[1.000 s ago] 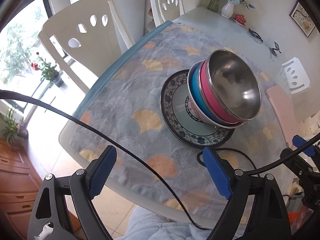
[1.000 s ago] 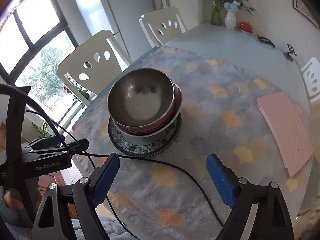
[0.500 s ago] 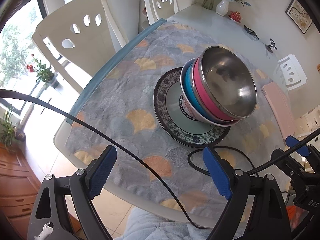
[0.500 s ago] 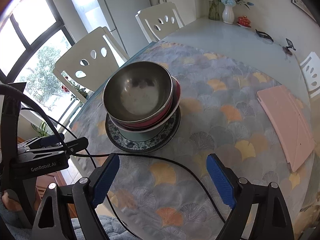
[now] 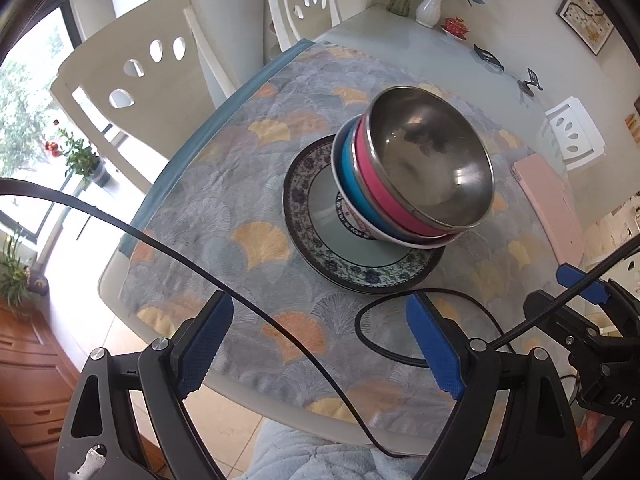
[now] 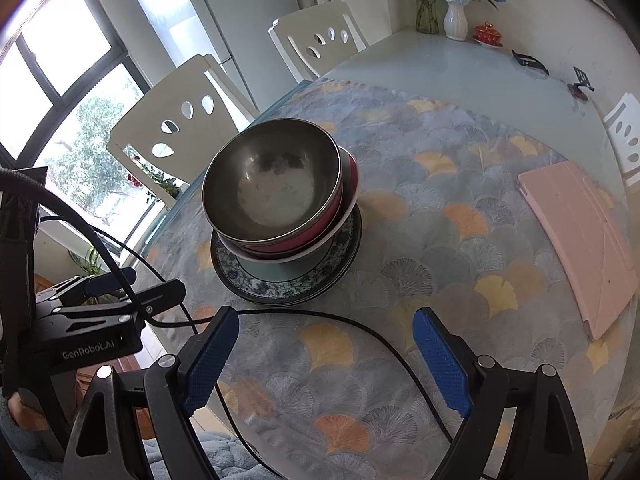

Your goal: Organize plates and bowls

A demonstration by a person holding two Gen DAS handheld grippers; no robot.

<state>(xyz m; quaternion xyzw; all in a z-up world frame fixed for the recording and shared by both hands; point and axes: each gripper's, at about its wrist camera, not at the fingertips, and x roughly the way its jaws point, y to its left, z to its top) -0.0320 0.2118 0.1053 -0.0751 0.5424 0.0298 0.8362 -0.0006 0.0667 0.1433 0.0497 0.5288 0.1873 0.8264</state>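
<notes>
On the patterned cloth (image 5: 224,216), bowls nested: steel bowl (image 5: 432,164) in pink, blue, white, all on the floral plates (image 5: 320,236). Left gripper (image 5: 320,348) and right gripper (image 6: 326,354) both spread wide, empty, short of the stack. Looks like stacking is finished; next likely just a check or retreat

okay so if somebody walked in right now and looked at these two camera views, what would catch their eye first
First the stack of bowls in the middle of the patterned tablecloth: a steel bowl nested in a pink and a blue one, on a floral-rimmed plate. Next the open left gripper and right gripper, both empty and short of the stack, with black cables looping across the cloth. A pink folder lies to the right.
</notes>
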